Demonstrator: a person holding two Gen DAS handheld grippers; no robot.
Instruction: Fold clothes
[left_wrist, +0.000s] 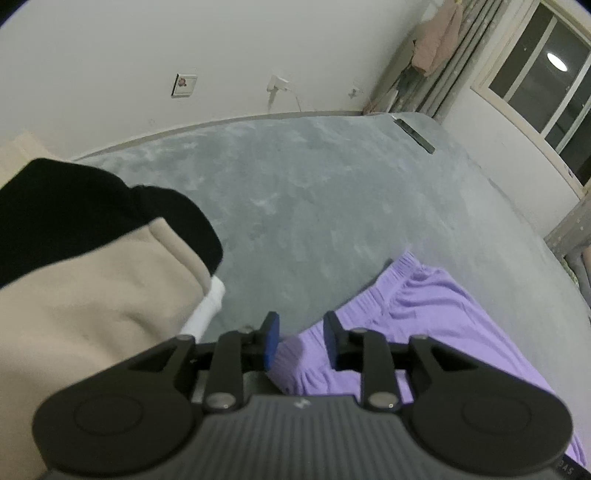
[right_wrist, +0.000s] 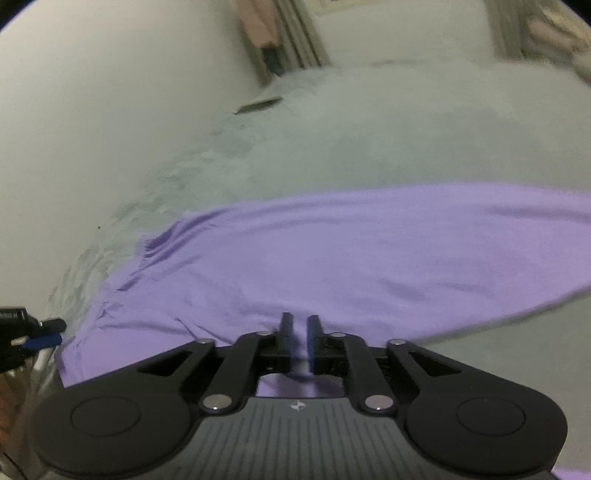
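A purple garment (right_wrist: 332, 251) lies spread flat on a grey bed (left_wrist: 314, 192), ready for folding. The left gripper (left_wrist: 301, 341) stands released over its near corner. The right gripper (right_wrist: 299, 339), jaws narrowly apart, hovers at its near edge, grasping nothing visible.

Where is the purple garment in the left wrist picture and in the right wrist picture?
Left wrist: purple garment at lower right, its near corner lying between the left gripper's blue pads.
Right wrist: purple garment spreads across the middle, under the right gripper.
Shared landmark: the dark flat bar lying far off on the grey bed cover.
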